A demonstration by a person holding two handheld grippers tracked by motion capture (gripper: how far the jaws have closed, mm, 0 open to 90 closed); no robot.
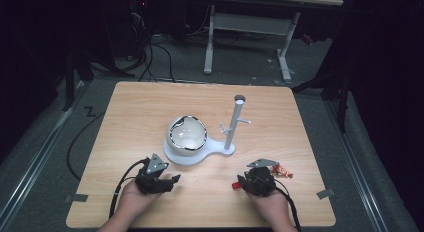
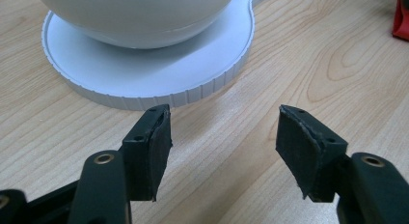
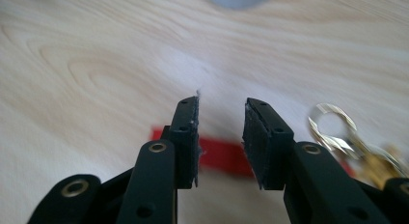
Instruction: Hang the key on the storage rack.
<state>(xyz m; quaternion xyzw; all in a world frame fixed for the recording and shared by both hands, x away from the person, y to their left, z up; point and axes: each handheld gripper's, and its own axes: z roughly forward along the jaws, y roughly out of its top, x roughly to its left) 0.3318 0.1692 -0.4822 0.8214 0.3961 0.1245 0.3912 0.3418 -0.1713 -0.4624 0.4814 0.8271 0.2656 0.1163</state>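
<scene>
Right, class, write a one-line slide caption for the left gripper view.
Open left gripper above the wooden table, facing the ribbed white base under a white bowl.

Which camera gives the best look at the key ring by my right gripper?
The right gripper view: the key ring sits close beside the jaws, its metal loop clearly outlined. The high view shows it as a small orange and silver speck right of the right gripper.

– We've got both hands low at the near edge. Our left gripper (image 1: pixel 172 179) points up and right, jaws spread wide apart.

– Yep, and our right gripper (image 1: pixel 239 184) points left, jaws only narrowly parted, nothing pinched between them, though the right gripper view's kinda blurry.
</scene>
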